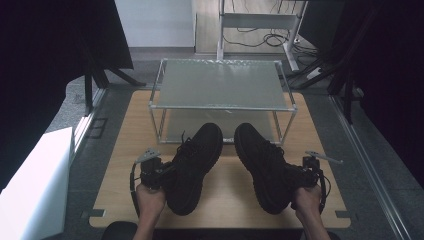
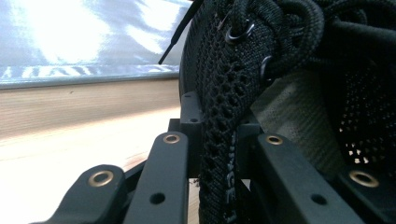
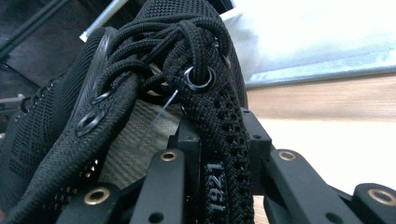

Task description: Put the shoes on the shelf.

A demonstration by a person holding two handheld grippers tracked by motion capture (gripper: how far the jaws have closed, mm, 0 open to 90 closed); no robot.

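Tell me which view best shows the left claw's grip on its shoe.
The left gripper view: the left claw pinches the mesh collar of the left shoe between its jaws. The high view shows the whole shoe and the claw at its side, the pinch hidden.

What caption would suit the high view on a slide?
Two hand-held grippers, left and right, each grip a black shoe before a shelf rack.

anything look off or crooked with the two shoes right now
Nothing damaged. The left shoe and right shoe splay apart at the heels, toes toward the wire shelf. Each is pinched by its collar, by the left gripper and right gripper.
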